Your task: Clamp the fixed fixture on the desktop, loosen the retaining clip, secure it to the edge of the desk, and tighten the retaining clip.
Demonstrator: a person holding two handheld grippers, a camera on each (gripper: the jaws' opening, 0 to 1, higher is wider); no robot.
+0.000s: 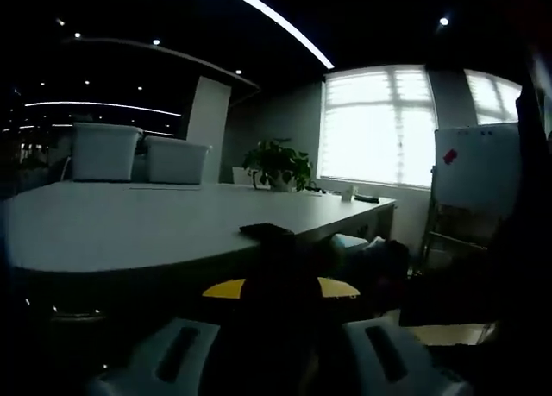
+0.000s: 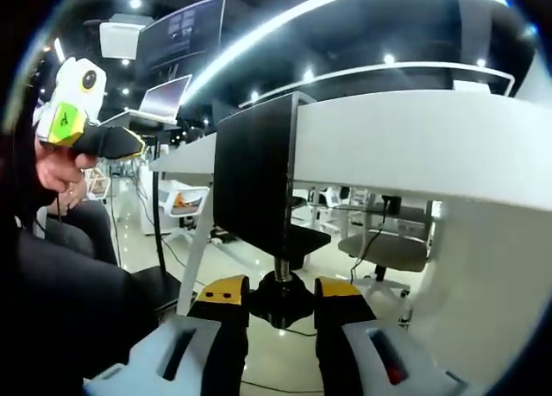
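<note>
In the right gripper view, your right gripper [image 2: 282, 308] has its two yellow-tipped jaws drawn in on either side of the black knob [image 2: 281, 299] at the bottom of the clamp's threaded screw [image 2: 282, 265]; the tips sit against the knob, so it is gripped between them. Just above, the screw runs up into the lower arm of the black clamp fixture [image 2: 257, 173], which wraps the edge of the white desk [image 2: 414, 146]: its flat face stands against the desk's edge, its top lip lies on the desktop and its lower arm reaches under the slab. Off to the left, a hand [image 2: 59, 165] holds your left gripper [image 2: 129, 142] near the desk edge, well apart from the clamp. Farther back stand a laptop [image 2: 162, 99] and a monitor [image 2: 183, 30] on the desk, and office chairs [image 2: 386, 248] beneath it.

In the left gripper view, the scene is dim. The grey jaw bases rise at the bottom and a dark shape covers the tips, so you cannot tell how far they are open or whether they hold anything. Beyond lies a wide pale table [image 1: 138, 223], with a potted plant [image 1: 278, 165] and two pale chairs [image 1: 138, 153] at its far side, then a bright window [image 1: 378, 125] and a whiteboard [image 1: 474, 166].
</note>
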